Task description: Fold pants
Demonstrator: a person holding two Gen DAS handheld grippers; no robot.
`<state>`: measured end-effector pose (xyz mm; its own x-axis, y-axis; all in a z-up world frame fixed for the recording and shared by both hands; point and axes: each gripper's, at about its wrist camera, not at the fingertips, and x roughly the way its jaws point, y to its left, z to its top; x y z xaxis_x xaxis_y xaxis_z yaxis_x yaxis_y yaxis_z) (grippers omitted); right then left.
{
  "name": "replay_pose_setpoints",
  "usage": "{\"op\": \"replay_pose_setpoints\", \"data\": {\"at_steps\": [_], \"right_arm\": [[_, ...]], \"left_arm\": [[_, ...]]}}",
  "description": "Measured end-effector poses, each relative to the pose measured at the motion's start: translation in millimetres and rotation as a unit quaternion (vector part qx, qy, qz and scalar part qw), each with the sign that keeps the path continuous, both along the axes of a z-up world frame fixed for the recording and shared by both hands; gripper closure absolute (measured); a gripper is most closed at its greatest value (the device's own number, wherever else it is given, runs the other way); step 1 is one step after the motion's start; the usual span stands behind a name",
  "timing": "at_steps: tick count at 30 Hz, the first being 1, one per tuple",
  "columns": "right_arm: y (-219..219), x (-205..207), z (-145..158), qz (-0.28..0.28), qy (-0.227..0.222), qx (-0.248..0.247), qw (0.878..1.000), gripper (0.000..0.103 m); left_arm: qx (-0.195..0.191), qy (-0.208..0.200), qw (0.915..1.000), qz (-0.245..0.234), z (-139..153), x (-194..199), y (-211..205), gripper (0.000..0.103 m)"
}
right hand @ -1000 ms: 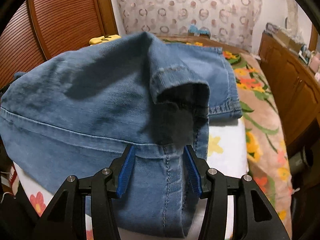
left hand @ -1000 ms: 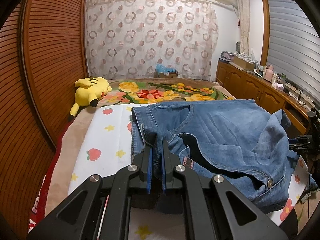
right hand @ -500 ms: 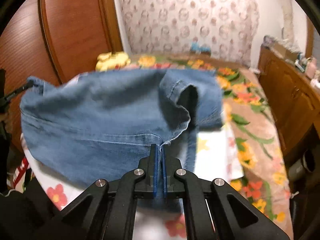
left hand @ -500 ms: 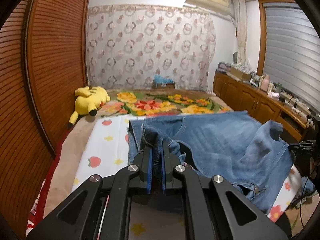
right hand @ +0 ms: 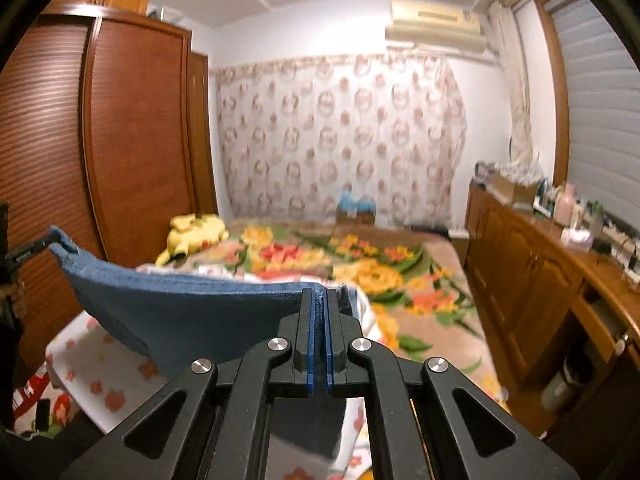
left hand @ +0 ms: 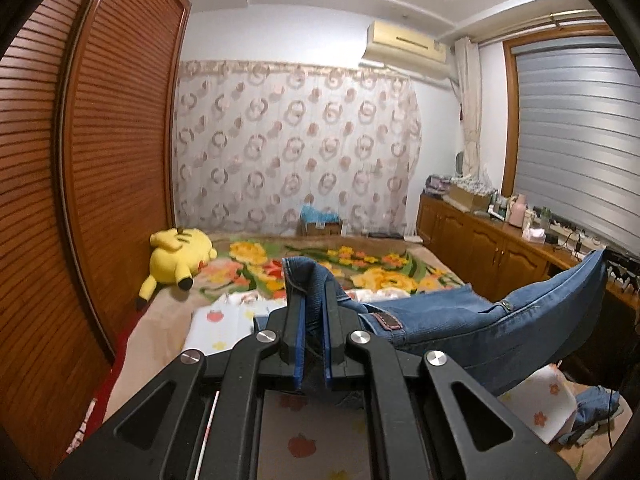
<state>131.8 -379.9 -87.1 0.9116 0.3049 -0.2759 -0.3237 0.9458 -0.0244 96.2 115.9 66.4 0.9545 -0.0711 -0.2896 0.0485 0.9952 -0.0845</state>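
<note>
Blue denim pants (left hand: pixel 460 324) hang in the air above the bed, stretched between my two grippers. My left gripper (left hand: pixel 313 300) is shut on one end of the waistband; the cloth runs right and up to the other gripper at the frame's right edge. In the right wrist view, my right gripper (right hand: pixel 318 308) is shut on the other waistband end, and the pants (right hand: pixel 192 312) stretch left toward the left gripper at the far left edge. The lower part of the pants is hidden below both grippers.
The bed has a white fruit-print sheet (left hand: pixel 216 328) over a floral blanket (left hand: pixel 360 264). A yellow plush toy (left hand: pixel 178 256) lies by the wooden wardrobe (left hand: pixel 80 200) at left. A wooden cabinet (left hand: pixel 500 256) with clutter runs along the right. More denim (left hand: pixel 596 412) lies at lower right.
My right gripper closed on the waistband. Both grippers then lifted the pants off the bed, and the cloth now hangs stretched between them.
</note>
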Motion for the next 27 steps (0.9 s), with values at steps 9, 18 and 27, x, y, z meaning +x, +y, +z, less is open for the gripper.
{"op": "replay_pose_setpoints", "data": {"at_steps": [9,18,27], "right_arm": [[36.4,45.6,-17.5,-0.022,0.0,-0.038,0.999,0.1],[65.9,103.4,2.0,-0.031,0.044,-0.046,0.997,0.1],[73.2,154.9,14.0,-0.036,0.073,-0.064,0.995,0.1]], "left_arm": [[0.013,0.03,0.9994,0.01,-13.0,56.4,2.9,0.095],[0.026,0.081,0.996,0.026,-42.8,119.9,5.4,0.095],[0.04,0.117,0.9921,0.023,-61.4,183.3,-3.1,0.095]]}}
